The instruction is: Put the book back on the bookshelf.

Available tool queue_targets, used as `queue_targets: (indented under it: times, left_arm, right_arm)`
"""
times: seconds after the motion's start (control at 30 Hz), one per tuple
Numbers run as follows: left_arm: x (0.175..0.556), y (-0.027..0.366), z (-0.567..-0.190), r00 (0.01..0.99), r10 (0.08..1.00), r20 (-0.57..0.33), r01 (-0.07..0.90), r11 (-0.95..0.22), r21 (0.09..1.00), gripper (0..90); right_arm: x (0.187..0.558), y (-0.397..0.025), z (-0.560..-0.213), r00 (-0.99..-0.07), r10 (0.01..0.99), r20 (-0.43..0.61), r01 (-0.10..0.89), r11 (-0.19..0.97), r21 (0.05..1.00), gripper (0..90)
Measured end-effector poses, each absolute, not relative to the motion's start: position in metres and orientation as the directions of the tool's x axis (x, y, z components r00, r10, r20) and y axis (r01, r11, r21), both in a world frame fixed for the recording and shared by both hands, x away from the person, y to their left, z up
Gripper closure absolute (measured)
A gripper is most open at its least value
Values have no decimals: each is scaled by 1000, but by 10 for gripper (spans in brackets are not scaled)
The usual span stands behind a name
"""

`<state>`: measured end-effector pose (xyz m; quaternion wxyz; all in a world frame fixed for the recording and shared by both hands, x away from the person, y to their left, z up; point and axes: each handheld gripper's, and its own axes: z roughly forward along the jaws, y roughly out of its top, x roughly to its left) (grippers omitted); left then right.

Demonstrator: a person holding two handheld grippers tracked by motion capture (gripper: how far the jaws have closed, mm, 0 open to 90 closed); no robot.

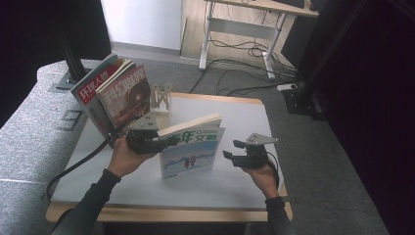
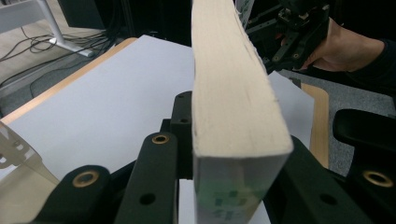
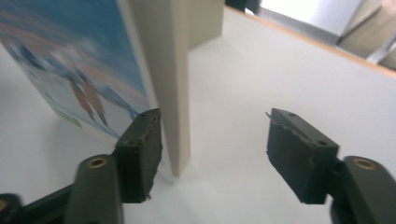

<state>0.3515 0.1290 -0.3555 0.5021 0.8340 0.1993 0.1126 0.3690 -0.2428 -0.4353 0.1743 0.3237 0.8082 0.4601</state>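
The thick paperback book with a blue-and-white illustrated cover and green lettering (image 1: 188, 152) is seen standing upright near the middle of the white-topped counter (image 1: 244, 191), its lower edge resting on the surface. It is pinched near its top corner by the left gripper (image 1: 155, 138), whose black jaws are pressed against both sides of the cream page block in the left gripper view (image 2: 233, 107). The right gripper (image 1: 234, 150) is held just beside the book's right edge, its jaws spread apart and touching nothing. Farther back, at the counter's far left corner, two red-covered magazines (image 1: 110, 90) are leaned against a pale wooden rack (image 1: 160, 98).
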Motion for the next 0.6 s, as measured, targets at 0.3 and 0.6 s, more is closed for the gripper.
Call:
queue_targets:
  times: [0.3,0.6]
  left_arm:
    - [353,132,-352,895,446,-4,227,-447,865,735]
    - [357,130,-348,889,458,-10,253,-473,844,734]
  right_arm:
    - [372,-257,-464,-671,741,24,450,380,808,157]
    - [371,-264,-495,-620,785,18,499,377,781,111]
